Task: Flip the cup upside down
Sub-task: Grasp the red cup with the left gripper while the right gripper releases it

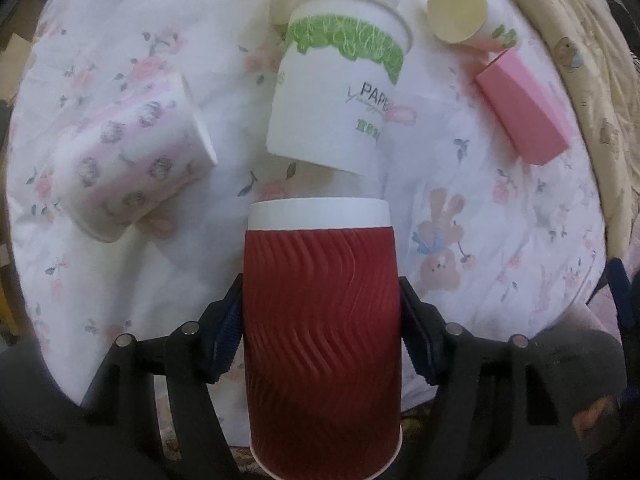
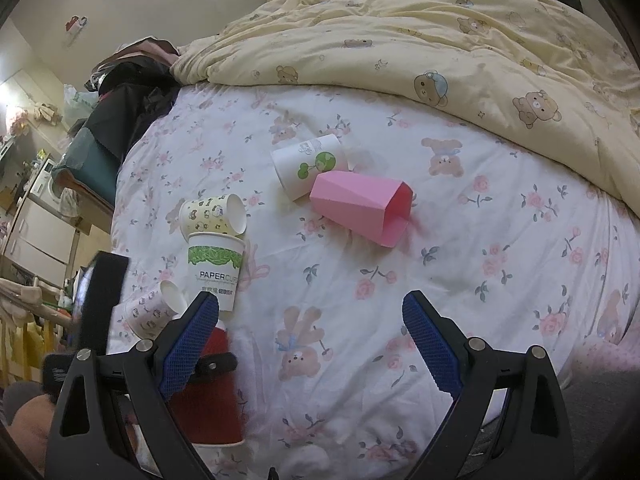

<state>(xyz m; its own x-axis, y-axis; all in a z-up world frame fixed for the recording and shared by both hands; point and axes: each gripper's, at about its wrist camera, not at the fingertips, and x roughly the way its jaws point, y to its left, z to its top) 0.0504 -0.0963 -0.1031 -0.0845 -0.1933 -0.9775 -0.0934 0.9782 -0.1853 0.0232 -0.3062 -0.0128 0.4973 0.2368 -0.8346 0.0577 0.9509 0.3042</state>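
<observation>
My left gripper (image 1: 322, 316) is shut on a red ribbed paper cup (image 1: 322, 328), its white base band pointing away from the camera and its rim toward me. The red cup also shows in the right wrist view (image 2: 208, 400), mouth down near the bed sheet, partly behind the right gripper's left finger. My right gripper (image 2: 310, 308) is open and empty above the floral sheet.
On the floral sheet (image 2: 460, 280) lie other cups: a green-banded "PAPER CUP" one (image 1: 340, 92) (image 2: 214, 268), a flower-print one (image 1: 128, 164) (image 2: 154, 312), a cartoon-print one (image 2: 212, 216), a cherry-print one (image 2: 308, 164) and a pink faceted one (image 1: 524, 108) (image 2: 360, 206). A yellow bear quilt (image 2: 440, 32) covers the back.
</observation>
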